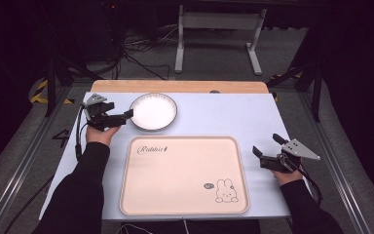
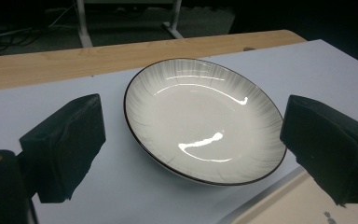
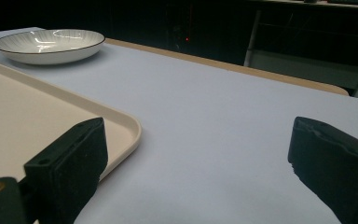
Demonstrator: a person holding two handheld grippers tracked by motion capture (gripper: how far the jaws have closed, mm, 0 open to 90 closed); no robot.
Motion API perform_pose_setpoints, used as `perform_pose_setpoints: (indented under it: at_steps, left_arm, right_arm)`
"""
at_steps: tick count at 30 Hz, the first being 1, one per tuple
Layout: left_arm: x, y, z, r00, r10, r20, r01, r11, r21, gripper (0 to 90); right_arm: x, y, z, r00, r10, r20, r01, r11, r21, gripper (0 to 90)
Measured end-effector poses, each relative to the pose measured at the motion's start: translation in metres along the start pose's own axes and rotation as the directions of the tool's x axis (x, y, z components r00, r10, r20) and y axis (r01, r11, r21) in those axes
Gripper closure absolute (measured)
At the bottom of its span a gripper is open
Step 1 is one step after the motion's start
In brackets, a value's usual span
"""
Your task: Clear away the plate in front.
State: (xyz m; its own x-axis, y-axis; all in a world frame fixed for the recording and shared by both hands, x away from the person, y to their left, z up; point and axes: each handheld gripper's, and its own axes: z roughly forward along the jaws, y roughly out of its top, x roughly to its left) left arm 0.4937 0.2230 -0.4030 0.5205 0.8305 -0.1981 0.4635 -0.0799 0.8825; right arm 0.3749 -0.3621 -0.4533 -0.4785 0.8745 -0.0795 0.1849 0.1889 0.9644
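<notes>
A white shallow plate [image 1: 153, 111] with a dark rim stands empty at the back left of the white table. My left gripper [image 1: 119, 114] hovers just left of it, open. In the left gripper view the plate [image 2: 200, 116] lies ahead between the two wide-apart black jaws of the left gripper [image 2: 193, 128]. A cream tray [image 1: 184, 175] with a rabbit drawing lies in the middle front. My right gripper [image 1: 267, 146] sits open at the tray's right edge, holding nothing. In the right gripper view, the right gripper [image 3: 200, 140] spans the tray corner [image 3: 121, 126] and bare table.
A wooden strip [image 1: 175, 87] runs along the table's far edge. Beyond it stands a grey metal frame [image 1: 219, 34] on a dark floor with cables. The plate [image 3: 51, 42] is far off in the right gripper view. Bare table [image 1: 233, 117] lies right of the plate.
</notes>
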Motion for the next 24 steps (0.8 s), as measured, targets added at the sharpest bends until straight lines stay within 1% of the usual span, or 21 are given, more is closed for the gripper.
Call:
perform_pose_setpoints:
  at_steps: [1,2,3,4,6,7,8,9,10,12,13,16,17,18,20,22,24]
  left_arm:
    - [0.0,0.002,0.001,1.0,0.006,-0.006,-0.006,1.0,0.005,7.4]
    - [0.001,0.004,0.002,0.9998,0.012,-0.019,-0.012,0.9999,-0.007,7.5]
    - [0.002,0.005,0.003,0.9998,0.01,-0.02,-0.01,0.9999,-0.007,7.8]
    - [0.003,0.007,0.005,0.9998,0.005,-0.018,-0.005,0.9999,0.01,8.0]
    - [0.005,0.01,0.009,0.9992,0.006,-0.039,-0.006,0.9999,0.012,7.8]
    - [0.006,0.011,0.01,0.999,0.0,-0.044,0.0,1.0,0.009,7.8]
    - [0.007,0.011,0.012,0.9985,-0.021,-0.05,0.021,0.9998,-0.001,7.7]
    - [0.007,0.011,0.012,0.9985,-0.021,-0.05,0.021,0.9998,-0.001,8.7]
    - [0.007,0.011,0.014,0.9975,-0.04,-0.058,0.04,0.9992,-0.002,8.7]
    - [0.009,0.01,0.018,0.9959,-0.066,-0.062,0.066,0.9978,-0.007,12.7]
    - [0.009,0.009,0.021,0.9948,-0.065,-0.078,0.066,0.9978,-0.002,13.2]
    - [0.011,0.006,0.029,0.9933,-0.06,-0.099,0.062,0.9979,0.017,13.1]
    - [0.012,0.005,0.033,0.9925,-0.07,-0.101,0.074,0.9967,0.033,12.7]
    - [0.013,0.003,0.036,0.9905,-0.09,-0.105,0.094,0.9949,0.037,12.7]
    - [0.016,0.001,0.041,0.9849,-0.131,-0.113,0.137,0.9896,0.044,13.3]
    - [0.018,-0.001,0.044,0.9827,-0.141,-0.121,0.147,0.9883,0.042,14.2]
    - [0.02,-0.003,0.046,0.9822,-0.134,-0.131,0.142,0.9886,0.05,15.7]
  right_arm:
    - [0.0,0.0,0.0,1.0,0.0,0.0,0.0,1.0,0.0,5.4]
    - [0.0,0.0,0.0,1.0,0.0,0.001,0.0,1.0,0.0,5.4]
    - [0.0,0.0,0.0,1.0,0.0,0.002,0.0,1.0,0.0,5.4]
    - [0.0,0.0,0.0,1.0,0.001,-0.001,-0.001,1.0,0.001,5.4]
    - [0.0,0.0,0.0,1.0,0.003,-0.003,-0.003,1.0,0.001,5.4]
    - [0.0,0.0,0.0,1.0,0.002,-0.002,-0.002,1.0,0.002,5.4]
    - [0.0,0.0,0.0,1.0,0.002,-0.002,-0.002,1.0,0.002,5.4]
    - [0.0,0.0,0.0,1.0,0.002,-0.001,-0.002,1.0,0.002,5.4]
    - [0.0,0.0,0.0,1.0,0.002,-0.001,-0.002,1.0,0.002,5.4]
    - [0.0,0.0,0.0,1.0,0.0,-0.002,0.0,1.0,0.0,5.4]
    - [0.0,0.0,0.0,1.0,0.0,-0.004,0.0,1.0,0.001,5.4]
    - [0.0,0.0,0.0,1.0,0.0,-0.005,0.0,1.0,0.002,5.4]
    - [0.0,0.0,0.0,1.0,-0.001,-0.005,0.001,1.0,0.001,5.4]
    - [0.0,0.0,0.0,1.0,-0.002,-0.005,0.002,1.0,0.001,5.4]
    - [0.0,0.0,0.0,1.0,-0.003,-0.006,0.003,1.0,0.002,5.4]
    - [0.0,0.0,0.0,1.0,-0.005,-0.006,0.005,1.0,0.001,5.4]
    - [0.001,0.0,0.0,0.9999,-0.007,-0.008,0.007,1.0,0.003,5.4]
